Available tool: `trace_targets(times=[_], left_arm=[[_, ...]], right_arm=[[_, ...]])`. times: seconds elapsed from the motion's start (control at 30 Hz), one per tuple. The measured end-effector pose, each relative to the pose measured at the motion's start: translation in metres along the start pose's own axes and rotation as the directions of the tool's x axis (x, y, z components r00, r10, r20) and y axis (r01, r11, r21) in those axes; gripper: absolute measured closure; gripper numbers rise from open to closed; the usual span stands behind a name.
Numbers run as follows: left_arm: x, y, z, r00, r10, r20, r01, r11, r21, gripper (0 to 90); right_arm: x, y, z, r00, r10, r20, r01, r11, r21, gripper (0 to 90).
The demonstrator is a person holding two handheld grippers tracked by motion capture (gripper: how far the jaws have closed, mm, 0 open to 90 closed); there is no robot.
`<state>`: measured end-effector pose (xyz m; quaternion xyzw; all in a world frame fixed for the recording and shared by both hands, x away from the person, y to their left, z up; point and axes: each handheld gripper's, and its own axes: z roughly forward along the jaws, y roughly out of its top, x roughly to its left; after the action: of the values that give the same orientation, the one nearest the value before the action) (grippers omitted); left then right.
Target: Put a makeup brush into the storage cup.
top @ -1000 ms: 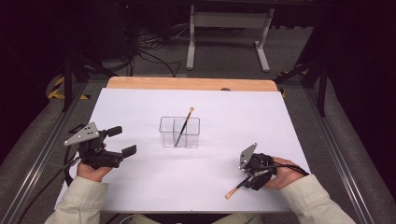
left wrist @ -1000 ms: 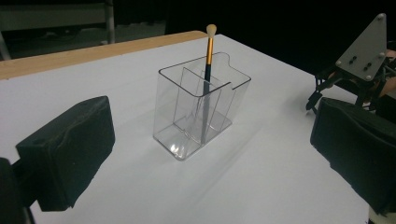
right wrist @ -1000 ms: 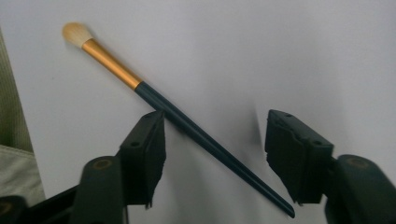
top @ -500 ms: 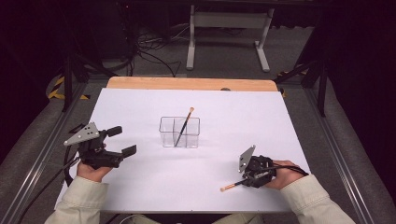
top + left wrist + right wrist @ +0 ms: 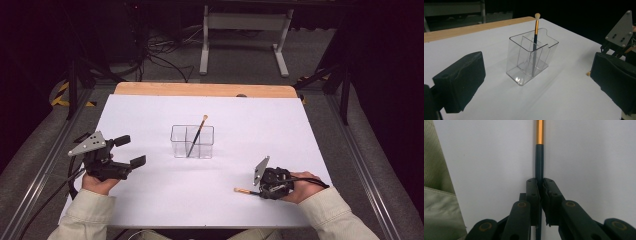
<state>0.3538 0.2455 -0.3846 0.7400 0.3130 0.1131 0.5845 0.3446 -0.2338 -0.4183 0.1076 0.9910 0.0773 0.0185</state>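
Left hand-held gripper (image 5: 131, 150): held low over the white tabletop (image 5: 150, 115) near its left edge, jaws spread wide, nothing between them.

Clear organizer (image 5: 192, 141): stands mid-tabletop, divided into compartments. One brush (image 5: 197, 136) leans inside it, dark handle down, gold ferrule and pale tip above the rim; which compartment cannot be told.

Second brush (image 5: 539, 157): lies low near the tabletop's front right, pale end (image 5: 239, 190) pointing left.

Right hand-held gripper (image 5: 540, 185): jaws closed tight on this brush's dark handle, below the gold ferrule. A beige sleeve (image 5: 436, 195) lies just beside it.
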Motion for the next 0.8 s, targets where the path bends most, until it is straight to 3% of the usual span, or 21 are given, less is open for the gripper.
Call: trace_targets(times=[0.27, 0.37, 0.43, 0.53, 0.57, 0.6, 0.67, 0.73, 0.77, 0.8], left_arm=[[0.000, 0.000, 0.000, 1.0000, -0.001, -0.001, 0.001, 1.0000, 0.002, 0.7], [0.000, 0.000, 0.000, 1.0000, 0.000, 0.001, 0.000, 1.0000, 0.003, 0.7], [0.000, -0.001, 0.000, 1.0000, 0.000, 0.002, 0.000, 1.0000, 0.002, 0.7], [0.000, -0.001, 0.000, 1.0000, 0.005, 0.000, -0.005, 1.0000, -0.002, 0.6], [0.000, -0.001, 0.000, 1.0000, 0.005, 0.000, -0.005, 1.0000, -0.002, 0.6], [0.000, -0.001, 0.000, 1.0000, 0.005, 0.000, -0.005, 1.0000, -0.004, 0.6], [0.000, -0.001, 0.000, 1.0000, 0.006, 0.001, -0.006, 0.9999, -0.008, 0.6], [0.001, -0.001, 0.000, 1.0000, 0.004, 0.001, -0.004, 0.9999, -0.010, 0.6], [0.001, -0.001, 0.000, 1.0000, 0.004, 0.001, -0.004, 0.9999, -0.010, 0.6], [0.001, -0.001, -0.001, 1.0000, 0.001, -0.001, -0.001, 0.9999, -0.011, 0.6]], right_arm=[[-0.002, -0.004, -0.015, 0.9981, 0.055, 0.029, -0.051, 0.993, -0.104, 83.6], [-0.003, -0.006, -0.025, 0.9959, 0.070, 0.058, -0.058, 0.980, -0.189, 83.6], [-0.003, -0.007, -0.028, 0.9952, 0.075, 0.063, -0.061, 0.977, -0.204, 83.6], [-0.003, -0.007, -0.036, 0.9937, 0.083, 0.075, -0.061, 0.963, -0.264, 83.6], [-0.003, -0.007, -0.036, 0.9937, 0.083, 0.075, -0.061, 0.963, -0.264, 83.6], [-0.003, -0.007, -0.040, 0.9922, 0.093, 0.084, -0.065, 0.954, -0.291, 83.6], [-0.003, -0.007, -0.041, 0.9918, 0.093, 0.087, -0.063, 0.951, -0.301, 83.6], [-0.003, -0.007, -0.046, 0.9889, 0.103, 0.107, -0.061, 0.937, -0.344, 83.6], [-0.003, -0.007, -0.046, 0.9889, 0.103, 0.107, -0.061, 0.937, -0.344, 83.6], [-0.003, -0.007, -0.051, 0.9863, 0.124, 0.109, -0.072, 0.919, -0.387, 83.6]])
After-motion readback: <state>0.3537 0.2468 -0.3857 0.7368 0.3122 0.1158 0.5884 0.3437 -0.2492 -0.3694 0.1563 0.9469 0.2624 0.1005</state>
